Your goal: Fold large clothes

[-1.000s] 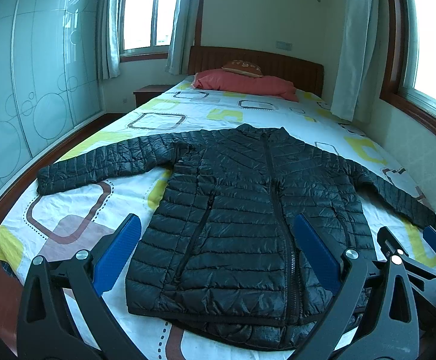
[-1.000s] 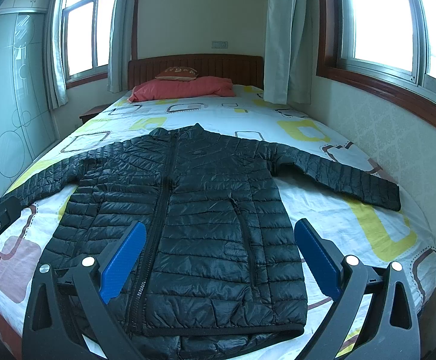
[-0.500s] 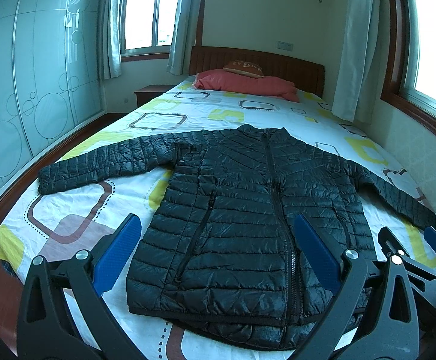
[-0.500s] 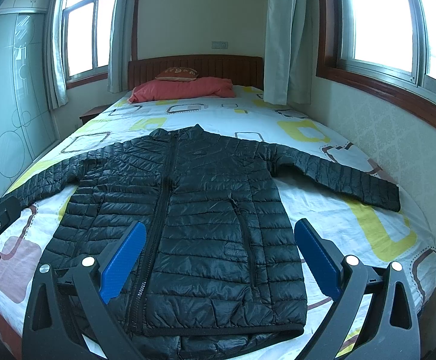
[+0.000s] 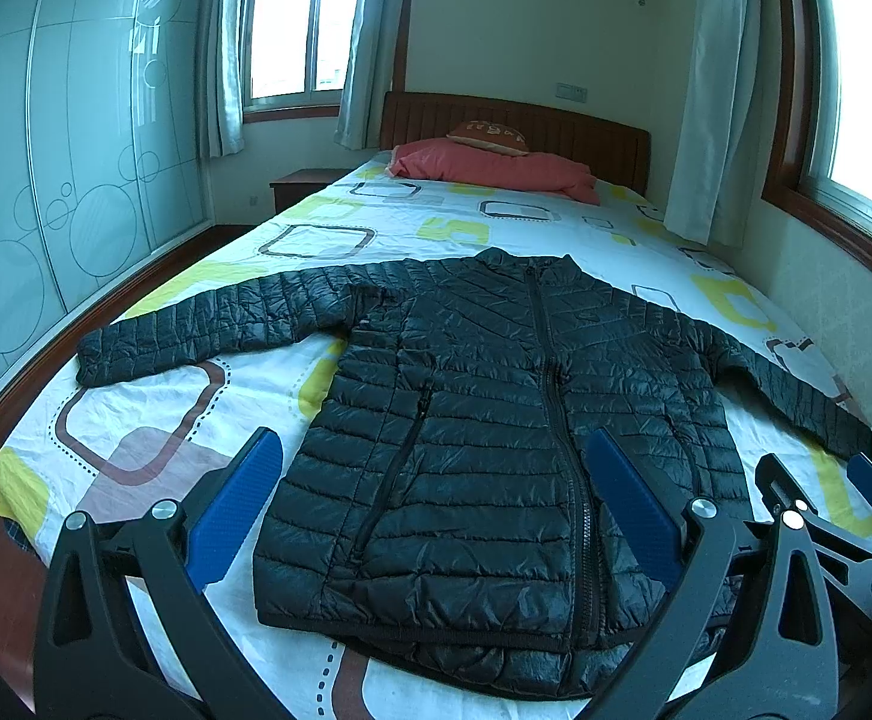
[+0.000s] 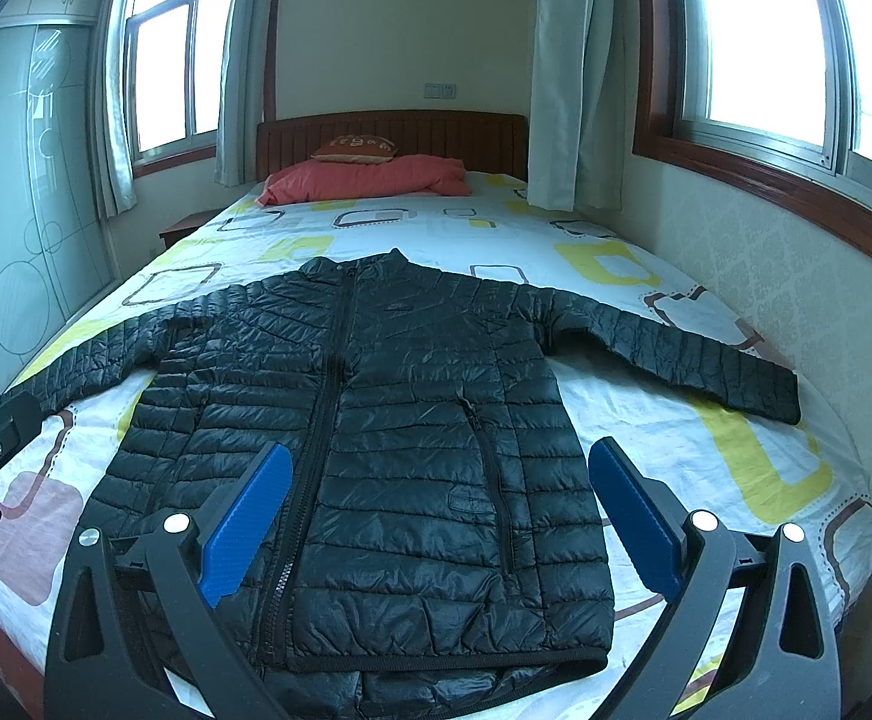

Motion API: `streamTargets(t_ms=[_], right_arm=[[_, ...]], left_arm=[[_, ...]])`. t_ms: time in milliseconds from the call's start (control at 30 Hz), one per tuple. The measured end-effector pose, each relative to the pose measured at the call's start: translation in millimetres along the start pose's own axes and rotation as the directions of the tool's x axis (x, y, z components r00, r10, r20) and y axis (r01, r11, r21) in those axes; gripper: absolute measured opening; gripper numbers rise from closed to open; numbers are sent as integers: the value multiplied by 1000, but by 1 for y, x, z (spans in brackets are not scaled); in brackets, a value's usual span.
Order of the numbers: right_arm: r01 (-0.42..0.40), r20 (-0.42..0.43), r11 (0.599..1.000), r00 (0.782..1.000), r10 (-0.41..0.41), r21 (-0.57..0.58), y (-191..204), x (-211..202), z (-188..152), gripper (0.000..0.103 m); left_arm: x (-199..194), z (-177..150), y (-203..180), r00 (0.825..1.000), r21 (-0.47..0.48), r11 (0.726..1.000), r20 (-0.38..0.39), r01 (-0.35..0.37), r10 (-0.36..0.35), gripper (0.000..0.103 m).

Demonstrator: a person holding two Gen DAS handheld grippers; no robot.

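Black quilted puffer jacket (image 5: 484,420) lies flat, zipped, front up, across the centre of both frames on a bed with a white sheet printed with yellow and brown squares (image 5: 153,408). Sleeves spread out: one reaches the left-centre of the left wrist view, the other the right-centre of the right wrist view; collar points to the top of frame, hem at the bottom. Left gripper (image 5: 436,504), blue-padded fingers spread wide, released, holds nothing, sits above the hem at bottom centre. Right gripper (image 6: 436,510), same, spread apart, empty, over the jacket's lower part. Red-pink pillow (image 6: 369,180) at the wooden headboard (image 6: 436,132), upper centre. Pale curtains (image 5: 706,120) upper right.
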State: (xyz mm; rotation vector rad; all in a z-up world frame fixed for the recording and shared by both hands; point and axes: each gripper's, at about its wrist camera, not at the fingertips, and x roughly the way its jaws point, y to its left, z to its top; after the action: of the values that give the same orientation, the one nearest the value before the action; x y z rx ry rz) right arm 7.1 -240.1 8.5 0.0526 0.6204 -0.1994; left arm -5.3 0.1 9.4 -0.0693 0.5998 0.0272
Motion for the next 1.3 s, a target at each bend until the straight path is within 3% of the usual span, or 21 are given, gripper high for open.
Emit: streamTargets(t_ms=[1300], right_arm=[[-4, -4, 1000, 1000, 4, 6, 1, 2, 1, 98]], left_arm=[[9, -12, 6, 1000, -3, 1000, -18, 3, -3, 101]])
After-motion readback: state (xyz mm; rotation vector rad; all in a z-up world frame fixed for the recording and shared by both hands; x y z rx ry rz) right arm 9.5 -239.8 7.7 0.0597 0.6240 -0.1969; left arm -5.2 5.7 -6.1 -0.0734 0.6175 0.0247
